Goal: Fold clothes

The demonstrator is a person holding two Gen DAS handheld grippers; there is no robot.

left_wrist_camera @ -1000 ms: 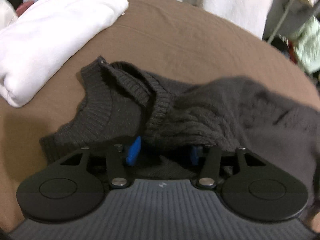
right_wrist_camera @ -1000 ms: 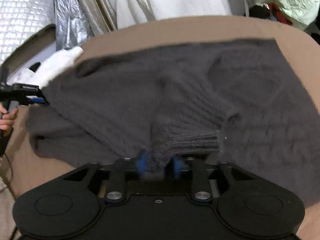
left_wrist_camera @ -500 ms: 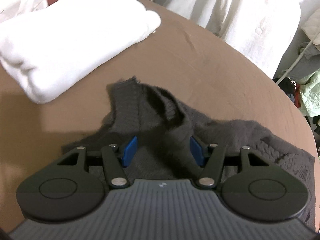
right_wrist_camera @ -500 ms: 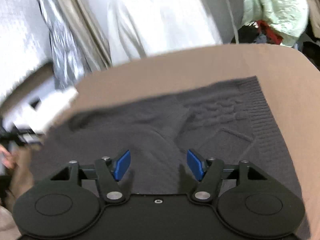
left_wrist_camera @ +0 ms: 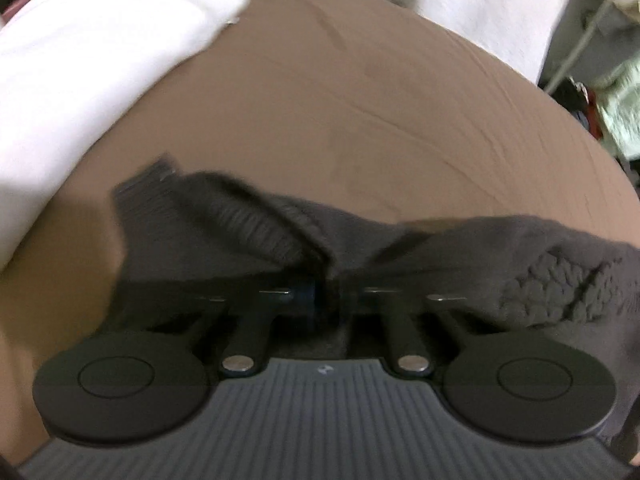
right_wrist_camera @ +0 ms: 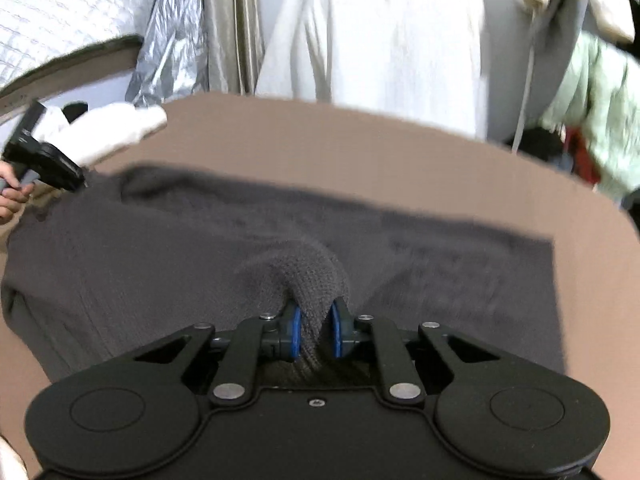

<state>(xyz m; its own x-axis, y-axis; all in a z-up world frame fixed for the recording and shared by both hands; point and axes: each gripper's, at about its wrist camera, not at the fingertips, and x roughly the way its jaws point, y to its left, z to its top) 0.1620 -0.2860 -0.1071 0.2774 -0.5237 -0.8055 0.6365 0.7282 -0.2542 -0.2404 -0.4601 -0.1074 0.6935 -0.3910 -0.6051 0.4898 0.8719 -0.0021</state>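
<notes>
Pinching the dark sweater [right_wrist_camera: 200,264] tight in both the left gripper [left_wrist_camera: 326,292] and the closing right gripper [right_wrist_camera: 314,332], so just lift evenly and fold over without letting knit slip.

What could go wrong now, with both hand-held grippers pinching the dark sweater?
1. The right hand-held gripper, jaws closing, pinches only a small bunch of the sweater; the loose knit may slip out or stretch when lifted.
2. The left hand-held gripper grips near the ribbed collar, so pulling could deform it.
3. The white garment lies close by; a wide fold might drag over it.
</notes>
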